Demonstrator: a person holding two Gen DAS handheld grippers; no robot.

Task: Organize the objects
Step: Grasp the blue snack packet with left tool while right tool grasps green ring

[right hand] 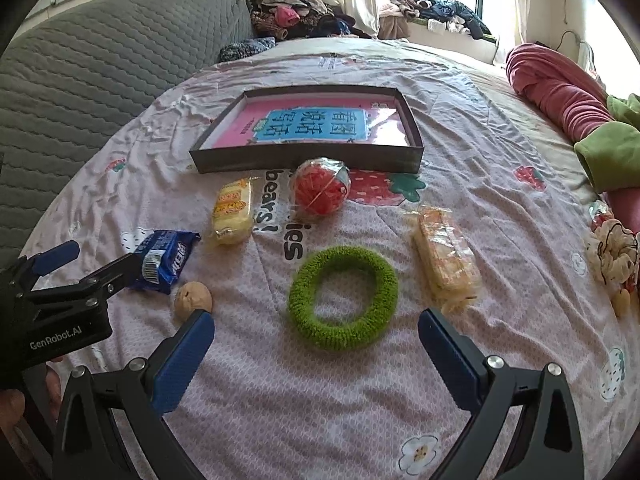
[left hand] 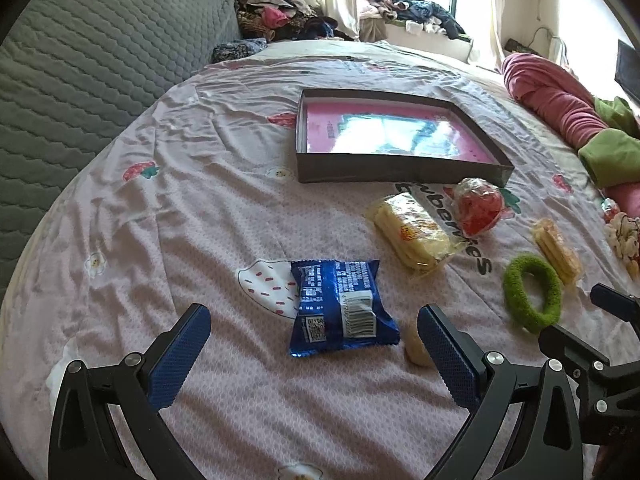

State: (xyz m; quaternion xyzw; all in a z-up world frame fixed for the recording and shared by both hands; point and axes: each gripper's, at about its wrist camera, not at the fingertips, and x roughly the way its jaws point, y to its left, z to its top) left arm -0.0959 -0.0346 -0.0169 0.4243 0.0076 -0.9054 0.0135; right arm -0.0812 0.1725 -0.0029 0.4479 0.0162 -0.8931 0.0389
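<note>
A dark shallow tray (left hand: pixel 400 168) (right hand: pixel 304 160) with a pink printed bottom lies on the bed. In front of it are a yellow snack pack (left hand: pixel 412 230) (right hand: pixel 233 216), a wrapped red ball (left hand: pixel 478 206) (right hand: pixel 320 188), a cracker pack (left hand: pixel 556 250) (right hand: pixel 444 258), a green fuzzy ring (left hand: pixel 530 296) (right hand: pixel 340 258), a walnut (left hand: pixel 416 346) (right hand: pixel 193 300) and a blue snack packet (left hand: pixel 340 308) (right hand: pixel 168 258). My left gripper (left hand: pixel 314 320) (right hand: pixel 92 260) is open, its fingers either side of the blue packet. My right gripper (right hand: pixel 316 320) is open just short of the green ring.
The pink strawberry-print bedsheet (left hand: pixel 200 200) is wrinkled. A grey quilted headboard (left hand: pixel 80 60) runs along the left. Rolled pink and green bedding (right hand: pixel 580 112) lies at the right, with a cream hair tie (right hand: pixel 612 252) near it. Clothes are piled by the window (right hand: pixel 432 4).
</note>
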